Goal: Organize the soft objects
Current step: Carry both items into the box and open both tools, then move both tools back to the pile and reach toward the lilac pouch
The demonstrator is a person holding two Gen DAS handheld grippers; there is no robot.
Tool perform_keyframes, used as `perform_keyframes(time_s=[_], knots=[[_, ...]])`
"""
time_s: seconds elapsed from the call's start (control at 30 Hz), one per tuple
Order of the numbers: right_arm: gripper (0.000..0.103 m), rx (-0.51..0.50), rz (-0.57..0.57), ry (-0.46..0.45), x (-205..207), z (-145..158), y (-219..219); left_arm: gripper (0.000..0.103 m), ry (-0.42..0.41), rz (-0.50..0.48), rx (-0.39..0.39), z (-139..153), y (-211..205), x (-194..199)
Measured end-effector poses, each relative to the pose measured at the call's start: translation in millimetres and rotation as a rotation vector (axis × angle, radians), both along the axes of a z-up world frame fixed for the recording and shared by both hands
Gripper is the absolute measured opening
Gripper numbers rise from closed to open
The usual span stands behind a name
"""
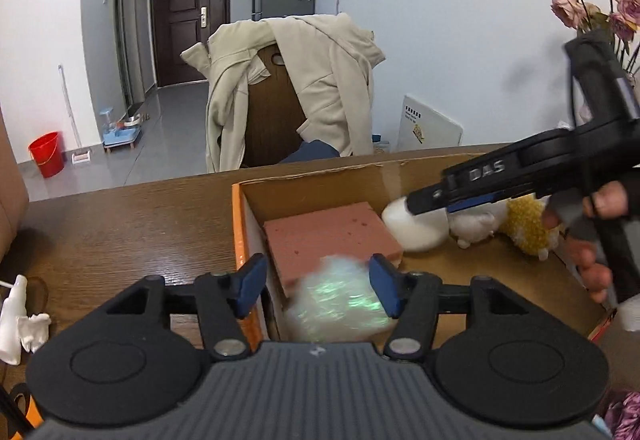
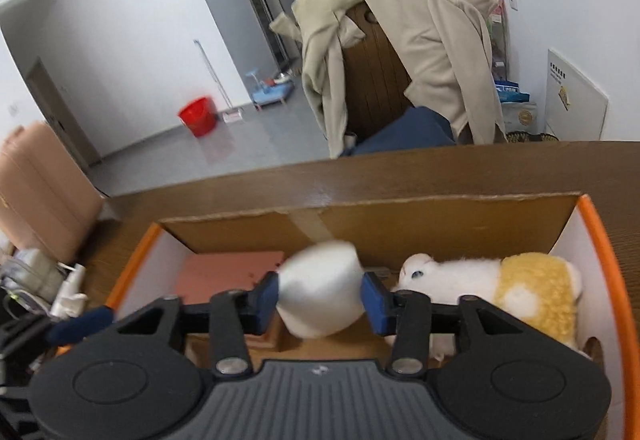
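- The white foam piece (image 2: 322, 290) is pinched between the blue pads of the right gripper (image 2: 320, 296), above the floor of the cardboard box (image 2: 440, 215); it is tilted, its rounded end toward the box's far wall
- The left gripper (image 1: 318, 286) has its tongs spread wide over the box's near left corner; a blurred iridescent white tuft (image 1: 340, 304) sits between the pads, and whether it touches them cannot be told
- A pink sponge block (image 1: 330, 236) lies flat in the box's left half, long axis across the box
- Only the right wrist view shows the plush toy (image 2: 500, 288) whole: lying on its side, white head toward the foam piece, yellow body toward the orange-edged right wall
- In the left wrist view the right gripper (image 1: 416, 205) and the hand (image 1: 596, 236) holding it cover part of the toy
- Behind the table (image 1: 120, 240) stands a chair (image 1: 272, 111) draped with a beige jacket (image 1: 328, 79)
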State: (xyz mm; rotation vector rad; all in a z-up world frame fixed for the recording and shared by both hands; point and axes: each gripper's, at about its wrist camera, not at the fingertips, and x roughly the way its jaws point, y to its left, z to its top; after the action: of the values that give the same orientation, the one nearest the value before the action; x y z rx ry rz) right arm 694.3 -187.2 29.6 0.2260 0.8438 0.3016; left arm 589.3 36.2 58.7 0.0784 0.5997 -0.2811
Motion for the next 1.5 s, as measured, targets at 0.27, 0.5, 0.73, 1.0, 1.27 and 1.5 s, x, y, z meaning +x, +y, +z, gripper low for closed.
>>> perform_keyframes(time_s=[0.27,0.5,0.73,1.0,1.27,1.5], knots=[[0.064,0.002,0.012,-0.072,-28.4,38.5,-11.5,0.063,-0.027,0.031,0.002,20.7,-0.8,-11.4],[0.075,-0.044,0.031,-0.216,-95.4,109.6,-39.1,0.073,-0.128,0.051,-0.010,78.7,7.7,-57.3],[0.085,-0.078,0.035,-0.338,-193.3,158.5,-74.1,0.080,-0.248,0.051,-0.013,130.6,15.3,-140.1],[0.091,-0.109,0.052,-0.485,-326.9,155.4,-95.7,0.089,-0.358,0.078,-0.049,139.8,27.7,-258.3],[0.097,-0.138,-0.003,-0.616,-434.3,120.3,-91.8,0.097,-0.416,0.099,-0.077,107.5,16.6,-362.0],[0.099,0.019,-0.030,-0.536,-495.3,61.8,-91.9,0.098,-0.260,0.121,-0.145,46.7,20.0,-418.3]])
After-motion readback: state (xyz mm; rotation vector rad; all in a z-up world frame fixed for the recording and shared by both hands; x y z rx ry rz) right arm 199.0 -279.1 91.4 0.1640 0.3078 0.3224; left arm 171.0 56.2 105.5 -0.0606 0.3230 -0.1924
